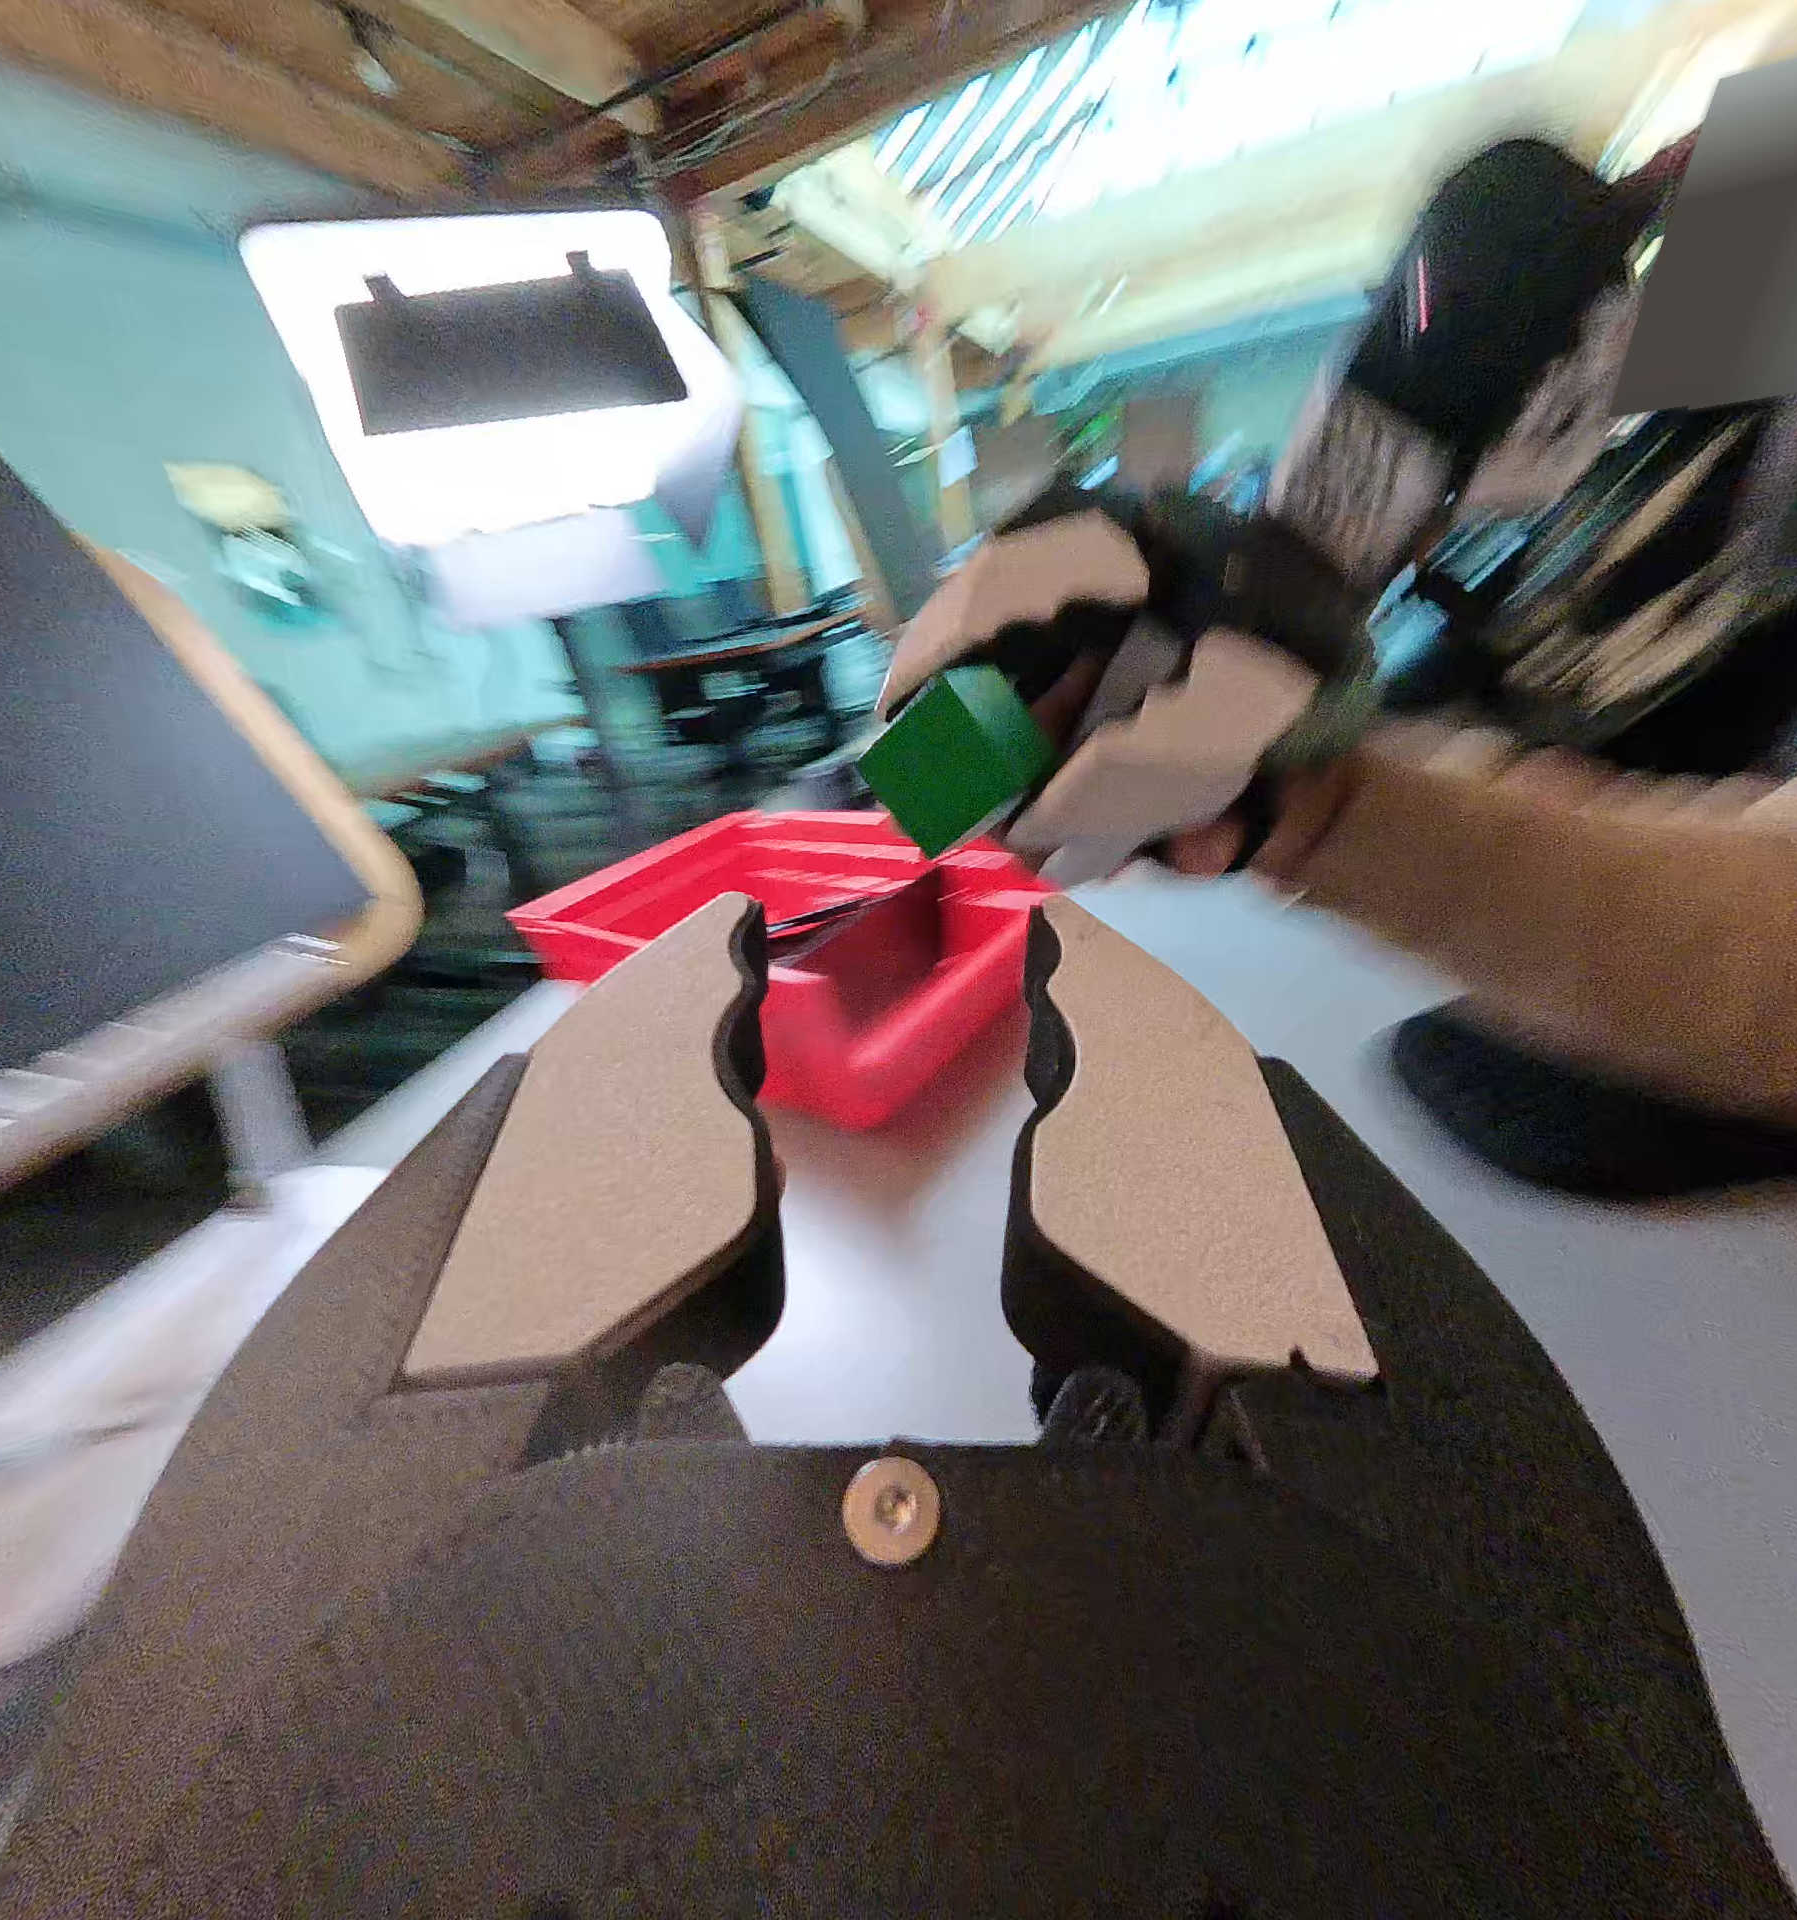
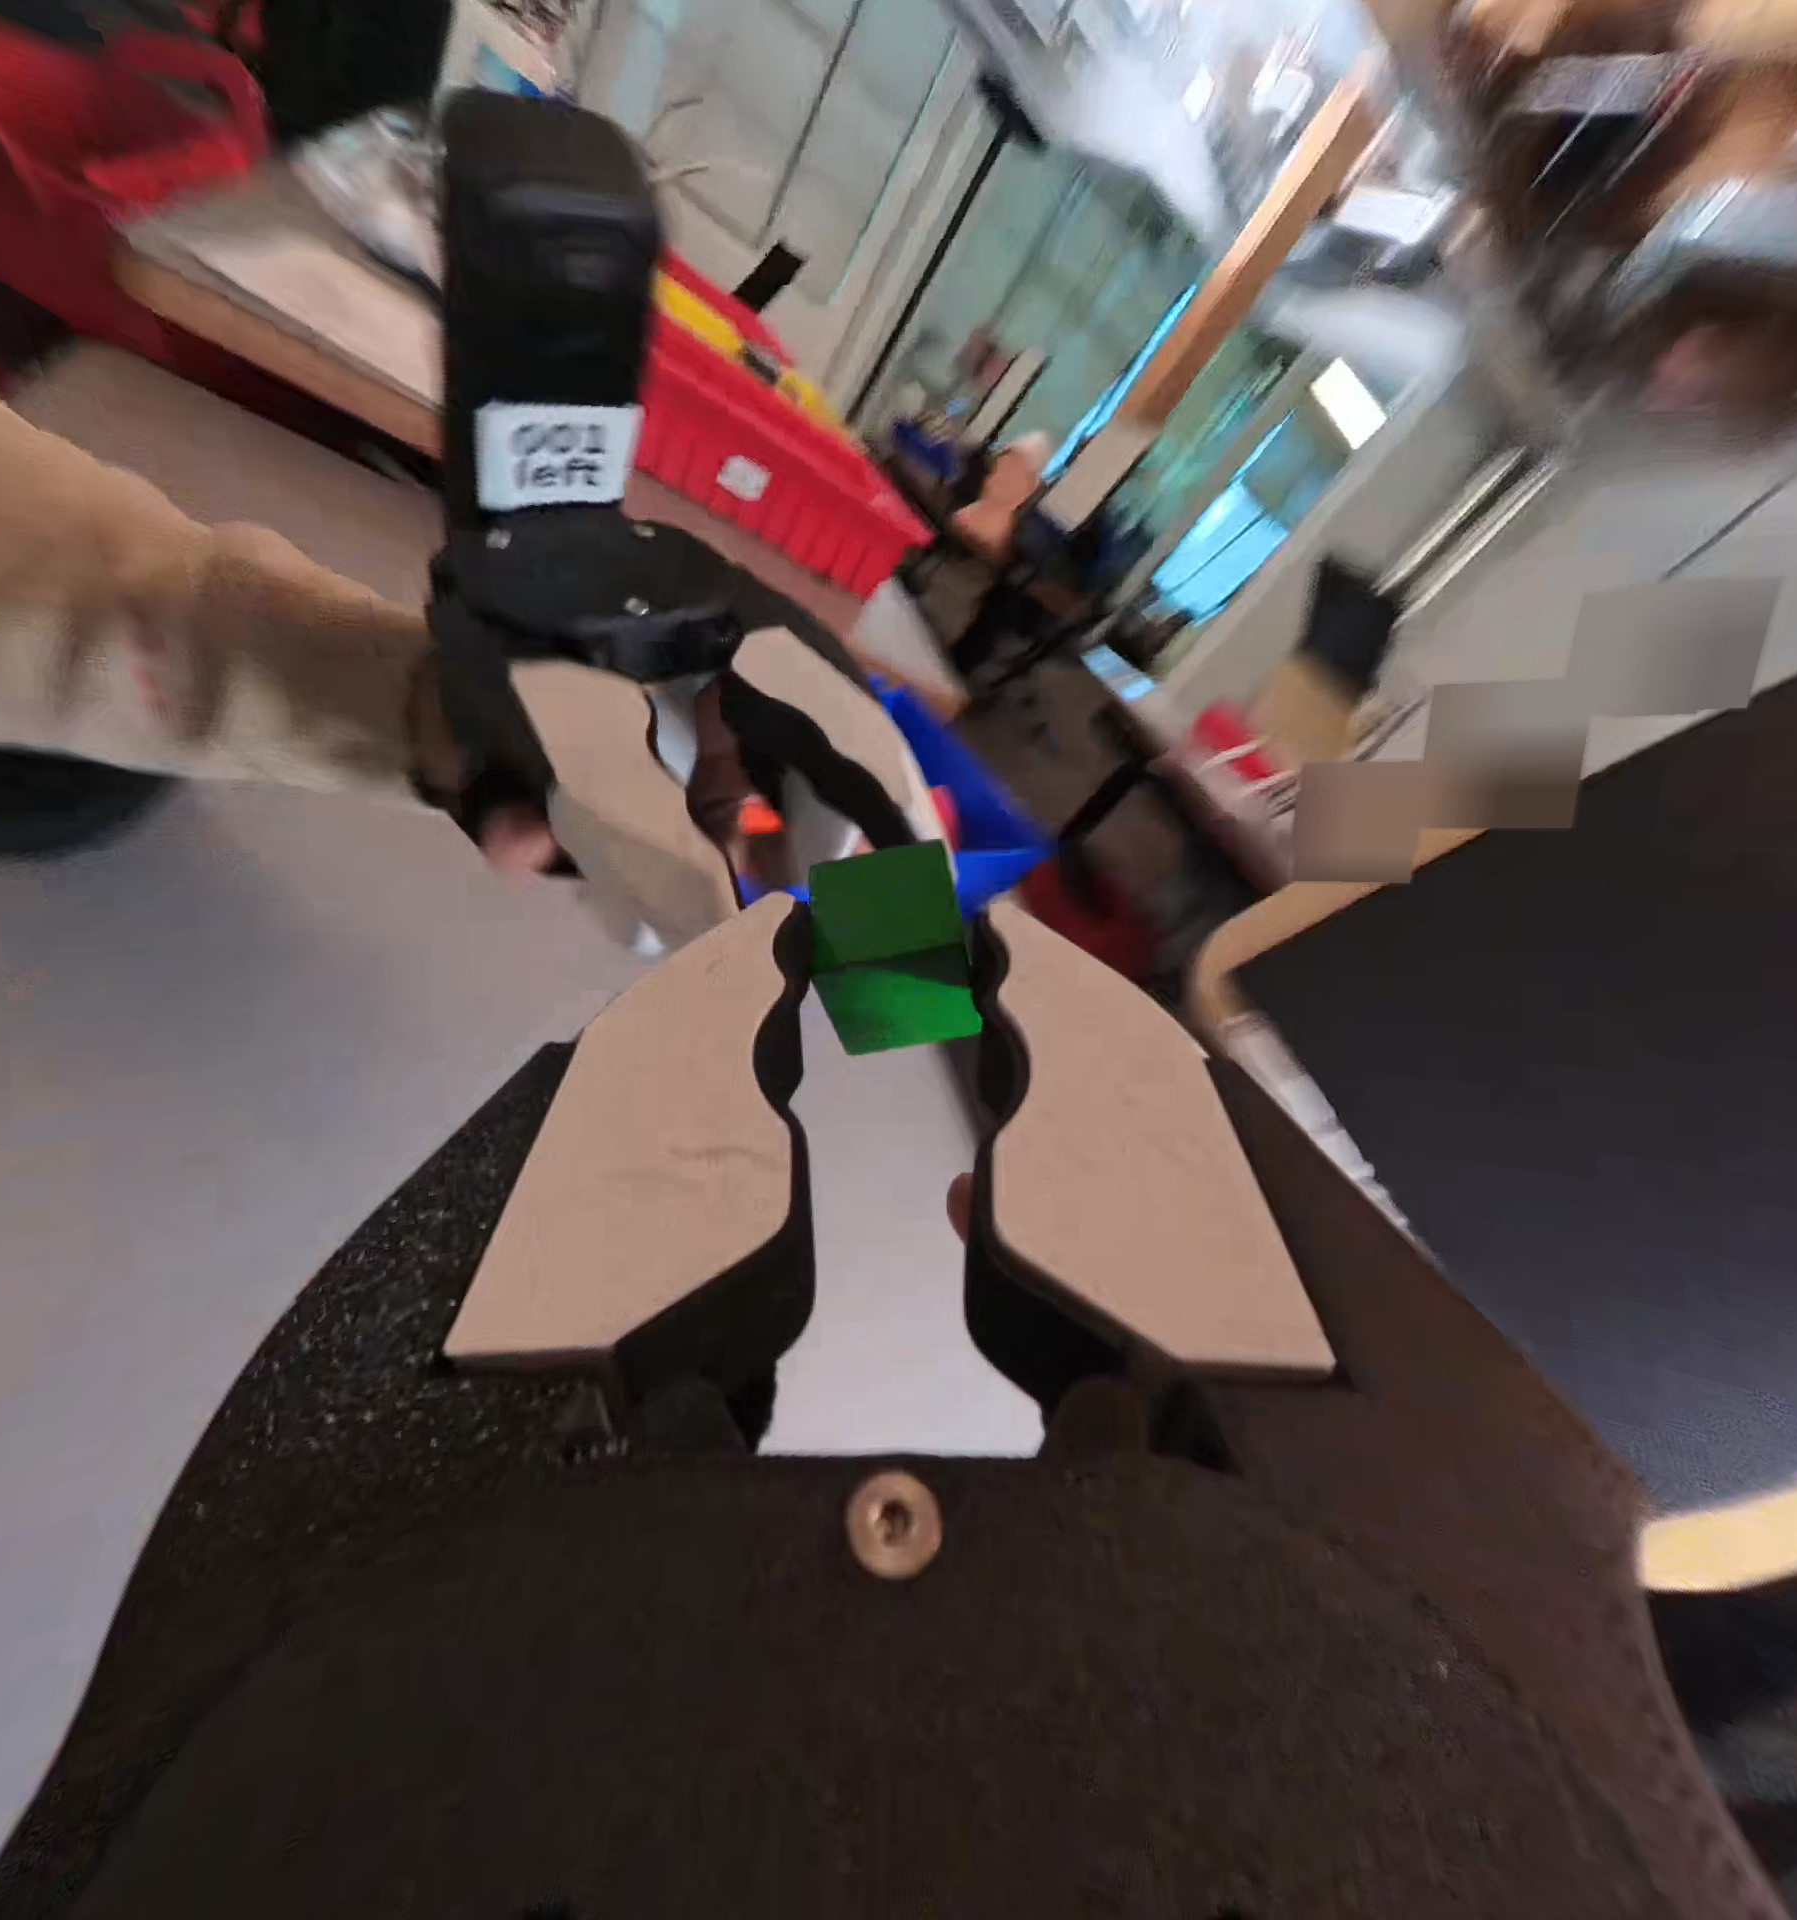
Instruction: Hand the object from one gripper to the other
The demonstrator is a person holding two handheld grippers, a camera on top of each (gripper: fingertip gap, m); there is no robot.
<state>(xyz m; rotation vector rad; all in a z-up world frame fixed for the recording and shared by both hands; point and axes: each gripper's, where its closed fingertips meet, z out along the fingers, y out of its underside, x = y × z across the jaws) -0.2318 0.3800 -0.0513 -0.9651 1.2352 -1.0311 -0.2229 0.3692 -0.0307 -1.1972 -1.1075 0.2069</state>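
A green block [image 2: 878, 904] is clamped between the tips of my right gripper [image 2: 886, 935], above the grey table [image 2: 146, 1091]. In the left wrist view the same block [image 1: 956, 758] shows in the right gripper [image 1: 972, 764], up and to the right of my left gripper [image 1: 894, 925]. My left gripper is open and empty, apart from the block. In the right wrist view the left gripper [image 2: 780, 842] faces me just behind the block with its jaws spread. Both views are motion-blurred.
A red bin [image 1: 873, 1039] sits on the table just beyond my left gripper. A blue bin [image 2: 987, 810] and a red crate [image 2: 769, 468] lie farther back. A dark wood-rimmed panel [image 1: 94, 727] borders the table. A forearm [image 1: 1600, 914] and a black object [image 1: 1559, 1112] lie at the right.
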